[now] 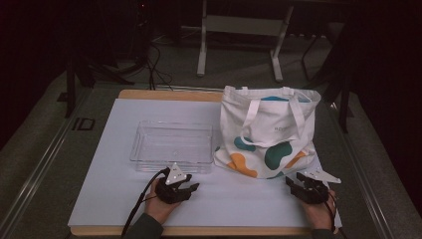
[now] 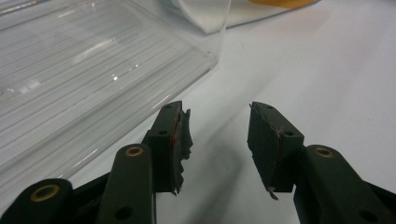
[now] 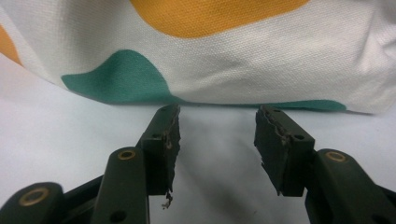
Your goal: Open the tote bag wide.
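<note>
A white tote bag [image 1: 268,130] with teal and orange blobs lies on the white table top [image 1: 124,199] at the right, handles draped over its front. Left of it sits a clear plastic tray [image 1: 171,145], with nothing in it that I can see. My left gripper [image 1: 191,188] rests near the table's front, just below the tray, open, with nothing between its jaws. Its own view shows the tray [image 2: 84,79] at upper left beyond the gripper [image 2: 218,123]. My right gripper [image 1: 292,182] sits below the bag's lower right corner, open with nothing held, and the bag's hem [image 3: 224,60] lies just ahead of the gripper [image 3: 217,123].
The white top lies on a wooden board whose edge [image 1: 169,93] shows at the back. Beyond it stand a metal frame [image 1: 239,30] and cables [image 1: 154,64] on a dark floor. Bare white surface [image 1: 239,204] lies between the two grippers.
</note>
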Available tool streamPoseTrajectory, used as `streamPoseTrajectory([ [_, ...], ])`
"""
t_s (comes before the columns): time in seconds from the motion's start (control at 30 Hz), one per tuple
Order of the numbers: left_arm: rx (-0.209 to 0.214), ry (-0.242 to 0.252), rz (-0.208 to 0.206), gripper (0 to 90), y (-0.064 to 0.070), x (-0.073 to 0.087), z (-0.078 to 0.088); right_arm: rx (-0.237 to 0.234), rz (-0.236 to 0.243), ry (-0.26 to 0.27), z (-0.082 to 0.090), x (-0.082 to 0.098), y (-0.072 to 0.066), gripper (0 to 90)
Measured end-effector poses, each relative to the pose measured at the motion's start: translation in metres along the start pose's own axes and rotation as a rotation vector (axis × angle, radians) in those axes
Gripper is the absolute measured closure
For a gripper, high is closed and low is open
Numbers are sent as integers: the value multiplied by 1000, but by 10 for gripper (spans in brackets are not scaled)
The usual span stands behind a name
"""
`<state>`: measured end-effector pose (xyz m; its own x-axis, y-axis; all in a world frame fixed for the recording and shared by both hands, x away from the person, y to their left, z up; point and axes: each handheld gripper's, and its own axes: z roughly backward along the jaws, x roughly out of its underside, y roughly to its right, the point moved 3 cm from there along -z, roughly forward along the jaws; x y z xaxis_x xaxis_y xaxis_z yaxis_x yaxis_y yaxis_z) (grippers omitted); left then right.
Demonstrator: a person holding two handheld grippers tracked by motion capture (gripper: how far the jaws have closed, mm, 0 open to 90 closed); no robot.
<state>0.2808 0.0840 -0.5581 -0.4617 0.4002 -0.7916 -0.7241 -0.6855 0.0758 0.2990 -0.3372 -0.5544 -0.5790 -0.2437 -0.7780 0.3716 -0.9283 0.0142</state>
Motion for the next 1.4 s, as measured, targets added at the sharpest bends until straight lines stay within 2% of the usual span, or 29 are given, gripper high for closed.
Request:
streamPoseTrajectory([
  [0.13, -4, -3, -8, 563, 1, 0, 0, -2, -16, 12, 1, 0, 1, 493],
  [0.2, 3, -11, -20, 598, 2, 0, -1, -1, -15, 13, 1, 0, 1, 493],
  [0.3, 3, -16, -39, 602, 4, 0, -2, 5, -11, 11, 1, 0, 1, 488],
  [0.53, 9, -19, -47, 618, 4, 0, -2, 20, -15, 9, 1, 0, 1, 513],
  [0.63, 17, -18, -88, 622, 7, 0, -1, 16, -17, 17, 2, 0, 1, 513],
  [0.73, 12, -20, -95, 614, 8, 0, -1, 23, -3, 14, 3, 0, -1, 519],
  [0.8, 31, -5, -82, 611, 10, -1, 0, 23, 3, 9, 3, 0, -3, 526],
  [1.0, 57, -4, -120, 623, 21, -7, 6, 0, 7, 7, 7, -2, -8, 573],
  [1.1, 70, 3, -110, 620, 22, -12, 9, -13, 3, 9, 10, -6, -11, 590],
  [1.17, 99, 2, -92, 622, 22, -15, 11, -20, 5, 14, 12, -9, -11, 592],
  [1.27, 116, 8, -93, 629, 25, -18, 14, -24, 0, 22, 17, -14, -9, 603],
  [1.4, 114, 13, -91, 619, 25, -26, 18, -24, 7, 35, 22, -23, -8, 639],
])
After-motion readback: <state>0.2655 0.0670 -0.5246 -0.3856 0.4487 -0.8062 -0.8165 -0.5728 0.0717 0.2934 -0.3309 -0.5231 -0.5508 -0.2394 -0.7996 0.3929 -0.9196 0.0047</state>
